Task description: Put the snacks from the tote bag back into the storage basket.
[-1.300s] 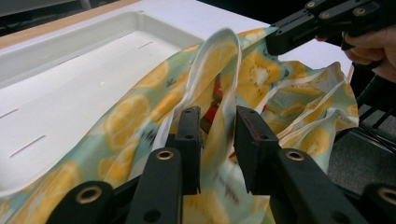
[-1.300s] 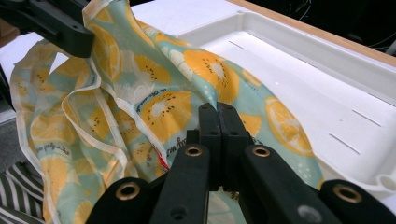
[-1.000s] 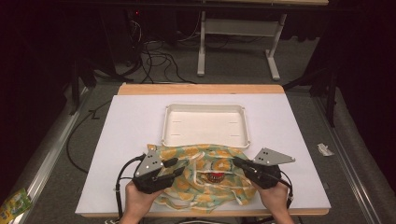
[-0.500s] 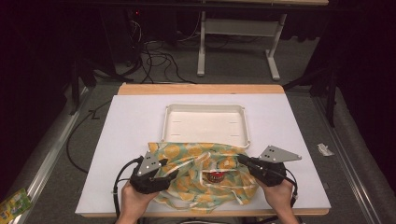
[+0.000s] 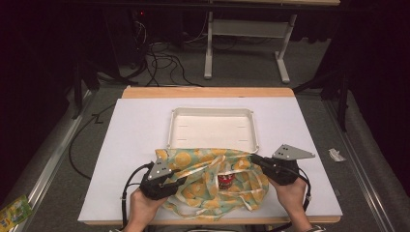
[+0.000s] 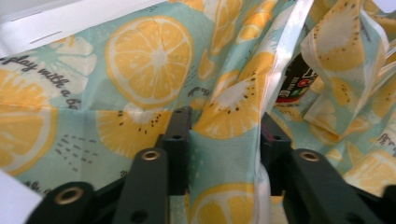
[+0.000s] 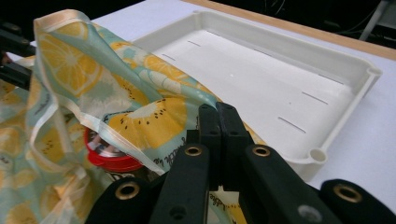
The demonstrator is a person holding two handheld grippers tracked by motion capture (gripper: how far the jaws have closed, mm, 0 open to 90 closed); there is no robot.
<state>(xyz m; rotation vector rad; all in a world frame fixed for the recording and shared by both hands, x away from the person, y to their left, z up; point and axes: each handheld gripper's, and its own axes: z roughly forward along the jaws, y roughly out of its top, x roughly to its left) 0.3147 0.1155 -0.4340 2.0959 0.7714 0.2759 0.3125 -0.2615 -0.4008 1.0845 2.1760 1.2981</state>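
A thin bag (image 5: 208, 180) printed with lemon slices lies crumpled at the table's front. Inside its open mouth stands a red-lidded can (image 5: 225, 180), also seen past the folds (image 6: 294, 81) and under the bag's rim (image 7: 112, 156). My left gripper (image 5: 183, 181) lies at the bag's left side. Its jaws have just been closing and stand apart around a puffed fold of bag (image 6: 226, 154). My right gripper (image 5: 254, 159) is at the bag's right rim, its jaws pressed together (image 7: 218, 114) on the bag's edge (image 7: 154, 116).
A white tray (image 5: 212, 112) with nothing in it sits just behind the bag, its near rim under the bag's edge (image 7: 322, 156). The white tabletop (image 5: 130, 140) has bare room at left and right. Cables and a desk frame (image 5: 209, 43) lie beyond.
The left gripper has sunk slightly onto the bag. The right gripper has drifted a little toward the tray, taking the bag's rim with it. The can has stayed put.
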